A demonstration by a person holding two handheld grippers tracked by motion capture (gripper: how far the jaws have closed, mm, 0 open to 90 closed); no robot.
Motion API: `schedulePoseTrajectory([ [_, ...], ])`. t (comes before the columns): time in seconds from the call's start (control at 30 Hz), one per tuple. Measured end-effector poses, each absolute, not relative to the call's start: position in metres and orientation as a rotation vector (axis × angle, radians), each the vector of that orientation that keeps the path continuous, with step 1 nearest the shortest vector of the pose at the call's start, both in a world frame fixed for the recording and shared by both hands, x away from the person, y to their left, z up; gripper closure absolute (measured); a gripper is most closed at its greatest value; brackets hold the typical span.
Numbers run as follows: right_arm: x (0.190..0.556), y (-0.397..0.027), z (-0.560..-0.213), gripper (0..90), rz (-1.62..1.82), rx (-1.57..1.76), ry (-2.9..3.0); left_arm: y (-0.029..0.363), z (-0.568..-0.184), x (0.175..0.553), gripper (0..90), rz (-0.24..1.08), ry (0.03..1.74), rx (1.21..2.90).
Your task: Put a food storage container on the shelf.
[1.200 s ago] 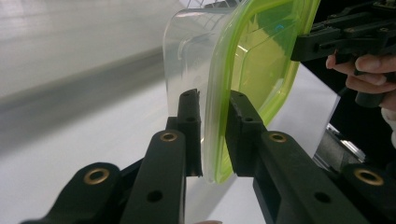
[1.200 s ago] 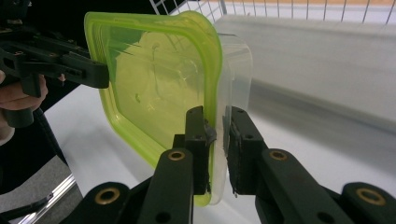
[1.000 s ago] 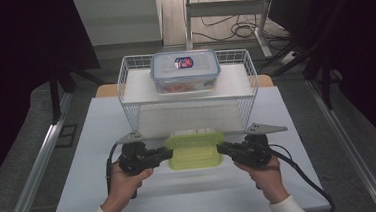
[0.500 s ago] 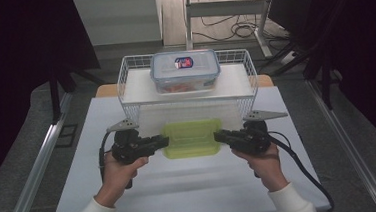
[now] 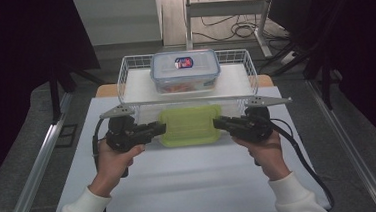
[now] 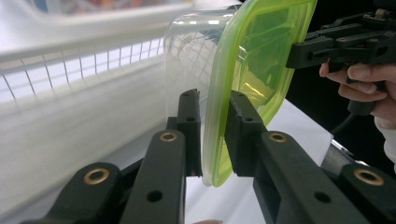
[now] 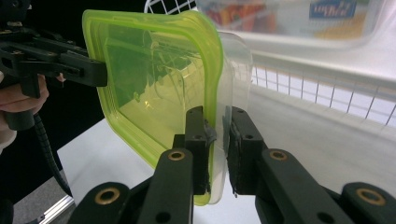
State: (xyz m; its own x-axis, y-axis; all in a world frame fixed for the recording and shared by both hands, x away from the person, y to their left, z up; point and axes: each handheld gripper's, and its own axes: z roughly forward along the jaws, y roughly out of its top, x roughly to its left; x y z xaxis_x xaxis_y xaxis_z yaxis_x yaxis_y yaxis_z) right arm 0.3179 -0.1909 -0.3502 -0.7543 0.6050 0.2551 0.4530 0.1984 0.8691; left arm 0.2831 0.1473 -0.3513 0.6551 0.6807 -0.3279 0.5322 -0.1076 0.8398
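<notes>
Two hand-held grippers, left [image 5: 158, 129] and right [image 5: 221, 123], two lidded containers, green-lidded [image 5: 190, 125] and blue-lidded [image 5: 185, 71], one wire basket [image 5: 123, 75]

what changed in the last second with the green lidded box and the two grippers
Both hands lifted the green-lidded container up off the white table, toward the front rim of the wire basket. The left gripper and right gripper stayed clamped on its two ends the whole time. The blue-lidded container in the basket has not moved.
</notes>
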Motion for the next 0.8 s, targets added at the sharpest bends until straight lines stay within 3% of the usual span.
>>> schedulePoseTrajectory([
  [0.8, 0.337, -0.185, -0.304, 79.5, 1.618, 0.991, 2.284, 0.152, -0.301, 0.301, 78.1, 0.239, 0.945, 1.748],
])
